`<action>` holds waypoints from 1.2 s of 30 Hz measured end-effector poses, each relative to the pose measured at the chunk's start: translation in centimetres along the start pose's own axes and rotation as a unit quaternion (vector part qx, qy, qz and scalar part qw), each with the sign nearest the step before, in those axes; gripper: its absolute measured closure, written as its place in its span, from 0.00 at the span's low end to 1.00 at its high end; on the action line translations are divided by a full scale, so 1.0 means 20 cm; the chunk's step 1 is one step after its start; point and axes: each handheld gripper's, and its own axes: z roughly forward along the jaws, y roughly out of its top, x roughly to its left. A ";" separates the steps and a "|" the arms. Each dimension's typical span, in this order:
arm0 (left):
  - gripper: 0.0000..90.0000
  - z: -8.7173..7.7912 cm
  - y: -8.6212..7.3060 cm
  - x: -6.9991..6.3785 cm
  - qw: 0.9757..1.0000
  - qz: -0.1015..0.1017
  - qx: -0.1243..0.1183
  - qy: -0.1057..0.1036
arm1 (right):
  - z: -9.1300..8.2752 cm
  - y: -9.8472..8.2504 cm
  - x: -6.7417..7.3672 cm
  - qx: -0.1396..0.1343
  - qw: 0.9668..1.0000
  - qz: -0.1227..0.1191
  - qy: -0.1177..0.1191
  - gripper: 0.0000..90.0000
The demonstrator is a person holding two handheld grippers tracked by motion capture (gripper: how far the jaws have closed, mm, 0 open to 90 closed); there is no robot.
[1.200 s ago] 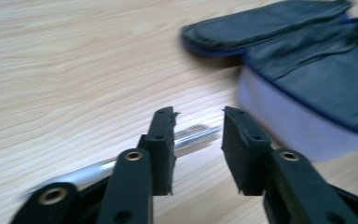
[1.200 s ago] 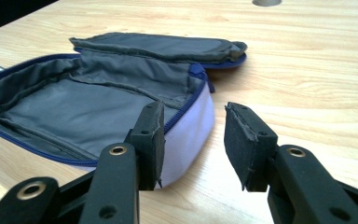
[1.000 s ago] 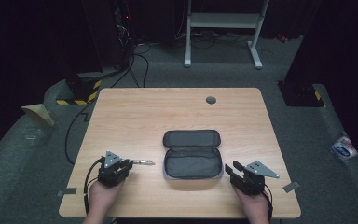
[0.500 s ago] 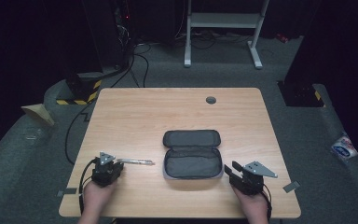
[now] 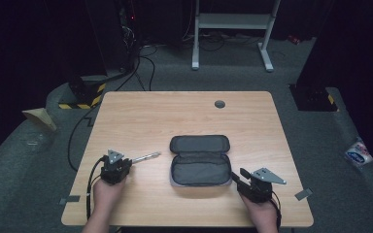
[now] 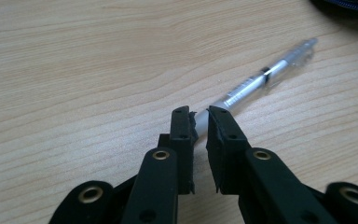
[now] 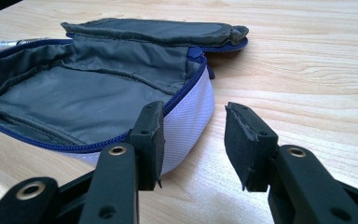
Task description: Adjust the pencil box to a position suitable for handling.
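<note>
My left gripper pinches one end of the pen, which lies on the counter left of the open pouch. My right gripper rests with its fingers spread at the pouch's near right corner.

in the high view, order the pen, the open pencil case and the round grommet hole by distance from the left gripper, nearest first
1. pen: one end clamped in the left gripper, pointing toward the case.
2. open pencil case: at table centre, to the gripper's right.
3. round grommet hole: near the table's far edge, farthest away.
</note>
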 end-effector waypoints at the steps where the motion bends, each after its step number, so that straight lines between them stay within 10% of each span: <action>1: 0.89 -0.01 0.00 0.01 1.000 -0.002 -0.005 0.000 | 0.00 0.00 0.00 0.000 1.000 0.000 0.000 0.63; 8: 0.78 -0.02 0.00 0.11 0.999 -0.025 -0.046 -0.012 | -0.01 0.00 -0.01 0.000 1.000 0.003 -0.001 0.63; 16: 0.59 0.06 0.01 0.09 0.998 -0.011 -0.011 -0.053 | 0.00 -0.01 -0.01 0.004 1.000 0.001 0.001 0.63; 32: 0.85 0.00 -0.01 0.05 0.999 0.023 -0.009 -0.047 | 0.00 -0.02 -0.02 0.005 1.000 0.008 0.003 0.63; 36: 0.74 0.01 -0.02 0.05 0.998 0.034 -0.015 -0.041 | 0.00 -0.02 -0.02 0.003 1.000 0.010 0.003 0.63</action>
